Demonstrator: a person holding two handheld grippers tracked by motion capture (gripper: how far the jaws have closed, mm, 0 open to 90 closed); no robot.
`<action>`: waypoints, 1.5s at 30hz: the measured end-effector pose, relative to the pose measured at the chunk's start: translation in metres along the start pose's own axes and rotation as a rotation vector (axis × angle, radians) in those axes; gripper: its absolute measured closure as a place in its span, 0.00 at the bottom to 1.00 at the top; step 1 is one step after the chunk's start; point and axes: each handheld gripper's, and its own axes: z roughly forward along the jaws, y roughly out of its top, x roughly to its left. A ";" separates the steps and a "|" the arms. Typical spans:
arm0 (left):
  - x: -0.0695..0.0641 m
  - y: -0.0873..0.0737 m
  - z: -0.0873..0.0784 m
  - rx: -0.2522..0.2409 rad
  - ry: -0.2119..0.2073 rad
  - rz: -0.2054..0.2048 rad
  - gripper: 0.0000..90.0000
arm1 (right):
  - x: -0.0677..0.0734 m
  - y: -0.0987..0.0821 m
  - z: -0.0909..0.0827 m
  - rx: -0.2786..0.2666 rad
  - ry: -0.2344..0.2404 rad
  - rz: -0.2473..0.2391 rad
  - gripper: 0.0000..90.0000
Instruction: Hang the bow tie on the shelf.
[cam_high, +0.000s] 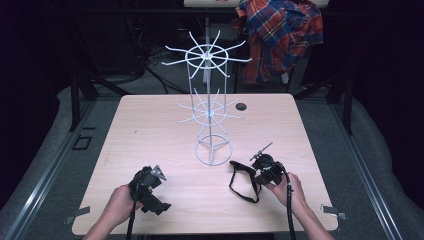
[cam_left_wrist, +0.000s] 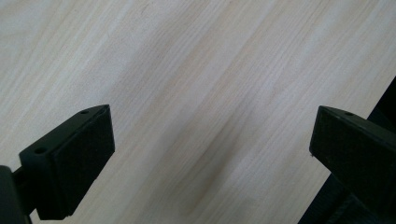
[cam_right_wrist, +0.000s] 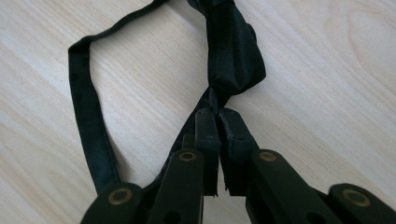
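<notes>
Where right gripper (cam_right_wrist: 217, 114) pinches: black strap (cam_right_wrist: 86, 116).

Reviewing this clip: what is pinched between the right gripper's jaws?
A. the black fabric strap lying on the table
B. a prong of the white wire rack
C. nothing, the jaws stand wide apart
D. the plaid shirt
A: in the right gripper view the right gripper has its jaws closed together on the black strap, which loops across the wooden table.

Each black hand-held gripper (cam_high: 150, 186) has 2 brass-riveted jaws.
</notes>
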 end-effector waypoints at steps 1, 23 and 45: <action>0.000 0.000 0.000 0.000 0.000 0.000 0.00 | -0.001 0.000 -0.001 0.002 -0.002 -0.003 0.98; 0.001 0.000 0.000 0.002 -0.004 0.001 0.00 | -0.002 -0.008 -0.006 0.022 0.070 0.023 0.92; 0.000 -0.001 0.000 0.001 -0.003 0.002 0.00 | 0.012 0.029 0.003 -0.035 -0.106 -0.158 0.60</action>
